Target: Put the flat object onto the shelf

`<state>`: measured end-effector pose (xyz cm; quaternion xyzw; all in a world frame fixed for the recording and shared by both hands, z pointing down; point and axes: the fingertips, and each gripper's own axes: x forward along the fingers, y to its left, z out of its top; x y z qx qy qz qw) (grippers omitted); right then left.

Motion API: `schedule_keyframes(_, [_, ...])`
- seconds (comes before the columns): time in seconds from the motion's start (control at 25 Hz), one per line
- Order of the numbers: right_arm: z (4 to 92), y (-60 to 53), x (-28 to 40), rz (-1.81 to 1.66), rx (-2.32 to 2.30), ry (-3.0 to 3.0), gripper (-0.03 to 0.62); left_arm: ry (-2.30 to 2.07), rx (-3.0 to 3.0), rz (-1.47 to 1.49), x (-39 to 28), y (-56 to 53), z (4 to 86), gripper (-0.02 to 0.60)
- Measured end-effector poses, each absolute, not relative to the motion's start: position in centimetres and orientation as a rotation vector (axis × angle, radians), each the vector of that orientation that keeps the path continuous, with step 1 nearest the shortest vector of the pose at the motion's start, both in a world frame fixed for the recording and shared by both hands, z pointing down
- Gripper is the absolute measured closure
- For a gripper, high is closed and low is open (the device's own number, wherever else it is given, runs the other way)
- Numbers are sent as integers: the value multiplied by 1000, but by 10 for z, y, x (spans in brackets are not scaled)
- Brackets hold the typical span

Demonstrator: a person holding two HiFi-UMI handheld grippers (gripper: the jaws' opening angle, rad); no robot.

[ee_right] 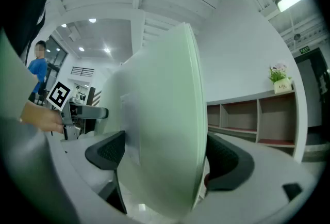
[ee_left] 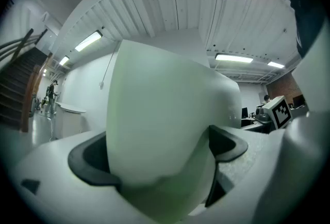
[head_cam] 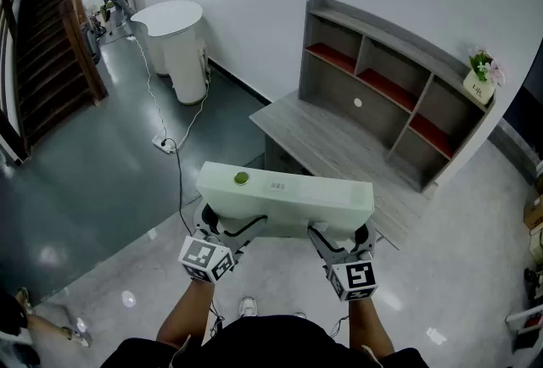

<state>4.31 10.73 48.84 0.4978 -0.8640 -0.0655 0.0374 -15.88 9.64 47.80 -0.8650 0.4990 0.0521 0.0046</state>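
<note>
Overhead, a person stands on a pale floor holding a flat object (head_cam: 288, 197), a pale greenish-white slab, level in front of the body at the six o'clock side of the head view. The left gripper (head_cam: 219, 232) and the right gripper (head_cam: 346, 241) each pinch its near long edge. In both gripper views the slab fills the gap, with dark pads pressed against its two faces. A small green button (head_cam: 242, 179) sits on top near its left end.

The shelf (head_cam: 386, 86), a grey unit with red-lined compartments above a grey desk surface (head_cam: 331, 142), stands ahead at about one o'clock, apart from the slab. A potted flower (head_cam: 481, 76) rests on its right end.

Risks, as a judgement: the slab is held along one edge only, so its far side may sag or twist out of the pads. If the two grippers drift apart or tilt unevenly, the grip could slip. The slab looks wide beside the compartments, so it may strike a divider or the flower.

Hidden or unclear: the slab's underside, the desk's near corner behind it, the faint print beside the button, and most of each gripper view, which the slab blocks.
</note>
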Motion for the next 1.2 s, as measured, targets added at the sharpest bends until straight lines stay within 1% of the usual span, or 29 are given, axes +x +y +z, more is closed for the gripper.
schedule_keyframes(0.56, [463,104,11,-187,1518,-2709,97,1538,-2658,180,-184,93,456,23])
schedule_keyframes(0.88, [461,97,-11,-218,1545,-2691,97,1490,-2670,187,-209,84,450,23])
schedule_keyframes(1.04, [464,95,-27,-167,1554,-2680,97,1469,-2694,177,-223,78,451,23])
schedule_keyframes(1.2, [468,90,-38,-212,1609,-2642,97,1419,-2724,175,-237,68,452,23])
